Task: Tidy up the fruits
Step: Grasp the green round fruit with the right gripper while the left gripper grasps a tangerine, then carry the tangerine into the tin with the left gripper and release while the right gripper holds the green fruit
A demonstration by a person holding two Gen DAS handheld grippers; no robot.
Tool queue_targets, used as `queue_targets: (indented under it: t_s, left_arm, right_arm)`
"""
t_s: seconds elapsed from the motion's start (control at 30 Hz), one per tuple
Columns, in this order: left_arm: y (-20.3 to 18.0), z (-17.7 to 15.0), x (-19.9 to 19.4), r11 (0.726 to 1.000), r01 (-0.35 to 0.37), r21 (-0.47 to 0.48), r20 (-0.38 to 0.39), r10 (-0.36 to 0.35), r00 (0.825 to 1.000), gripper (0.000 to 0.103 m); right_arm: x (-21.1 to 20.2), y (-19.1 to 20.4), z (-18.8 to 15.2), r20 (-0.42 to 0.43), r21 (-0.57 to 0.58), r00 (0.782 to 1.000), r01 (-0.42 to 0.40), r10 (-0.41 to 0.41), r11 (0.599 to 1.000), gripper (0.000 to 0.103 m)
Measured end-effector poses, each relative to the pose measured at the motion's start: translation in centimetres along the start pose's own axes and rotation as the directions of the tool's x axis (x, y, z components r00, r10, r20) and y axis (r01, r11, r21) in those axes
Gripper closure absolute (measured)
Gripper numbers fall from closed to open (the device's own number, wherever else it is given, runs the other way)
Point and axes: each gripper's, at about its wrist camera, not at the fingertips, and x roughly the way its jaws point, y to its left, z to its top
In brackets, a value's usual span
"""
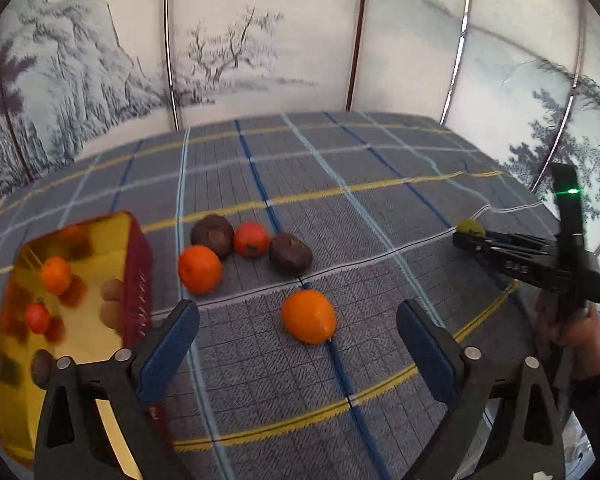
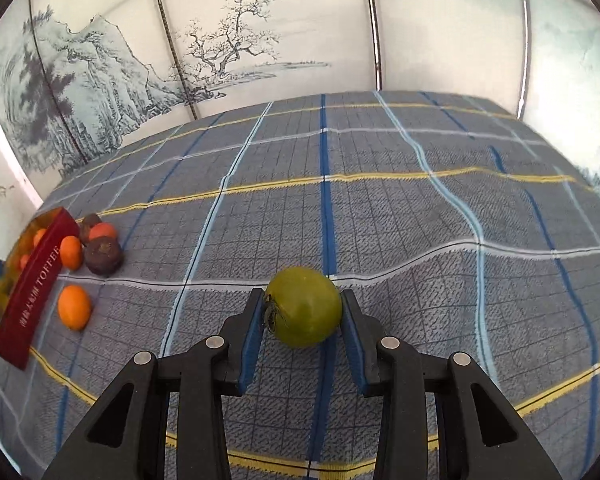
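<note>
From the left wrist camera, the left claw (image 1: 298, 344) stands wide apart with nothing between its blue pads. The nearest orange (image 1: 308, 315) lies on the checked cloth (image 1: 380, 208) just ahead of the gap and roughly centred in it, so the claw has only to go forward and down to straddle it. The fruit is a little longer than it is round, its long axis running across the gap and tilted slightly, which suits a side-on squeeze. Left of this orange sits the gold box (image 1: 80, 300) with red sides, already holding small orange and red fruits. Between the box and the orange, further back, lie another orange (image 1: 199, 269), a red-orange fruit (image 1: 251, 239) and two dark brown fruits (image 1: 212, 235) (image 1: 290, 253). Far to the right of the orange, the right claw (image 1: 466, 236) appears with a bit of green at its tip.

From the right wrist camera, the right claw (image 2: 302, 312) is closed on a green fruit (image 2: 302, 305), pads pressing both sides, stem end toward the left pad. The box (image 2: 32, 292) lies well away to the left of it, with the loose oranges just beside its red wall. The left hand is judged clearly nearer both the box and the loose fruit; the green fruit has the whole cloth to cross.
</note>
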Motion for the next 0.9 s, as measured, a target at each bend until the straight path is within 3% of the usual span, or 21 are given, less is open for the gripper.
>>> queue_targets:
  t_s: [0.13, 0.23, 0.3, 0.33, 0.37, 0.4, 0.6, 0.9]
  left_arm:
    - [0.2, 0.0, 2.9, 0.999, -0.015, -0.031, -0.063, 0.013, 0.998, 0.02]
    - [0.0, -0.3, 4.2, 0.999, -0.034, -0.022, -0.089, 0.032, 0.996, 0.022]
    - [-0.2, -0.3, 4.8, 0.999, -0.043, -0.009, -0.102, 0.041, 0.994, 0.03]
    - [-0.3, -0.4, 5.2, 0.999, -0.045, -0.003, -0.11, 0.045, 0.993, 0.04]
    - [-0.4, -0.5, 5.6, 0.999, -0.042, 0.001, -0.128, 0.042, 0.991, 0.064]
    - [-0.3, -0.7, 6.0, 1.0, -0.022, -0.006, -0.149, 0.021, 0.989, 0.068]
    - [-0.1, -1.9, 4.1, 0.996, -0.005, -0.089, -0.113, -0.005, 0.994, 0.07]
    - [0.8, -4.3, -3.8, 0.979, 0.0, -0.205, -0.012, -0.003, 1.0, 0.07]
  right_arm:
    - [0.0, 0.2, 0.1, 0.006, -0.008, 0.999, -0.039, 0.04, 0.999, 0.065]
    - [0.1, 0.2, 0.3, 0.002, -0.003, 0.998, -0.063, 0.063, 0.998, 0.065]
    - [0.1, 0.0, 0.2, 0.004, 0.005, 0.997, -0.075, 0.075, 0.997, 0.065]
    - [0.0, -0.1, 0.2, 0.006, 0.007, 0.997, -0.077, 0.077, 0.997, 0.065]
    - [0.0, -0.1, 0.2, 0.008, 0.007, 0.997, -0.078, 0.078, 0.997, 0.065]
    - [-0.1, 0.0, 0.2, 0.008, 0.006, 0.997, -0.078, 0.078, 0.997, 0.065]
    - [0.4, 0.2, 0.2, -0.016, -0.004, 0.998, -0.063, 0.063, 0.998, 0.065]
    - [1.2, 0.9, 0.2, -0.053, -0.036, 0.999, -0.012, 0.01, 0.999, 0.065]
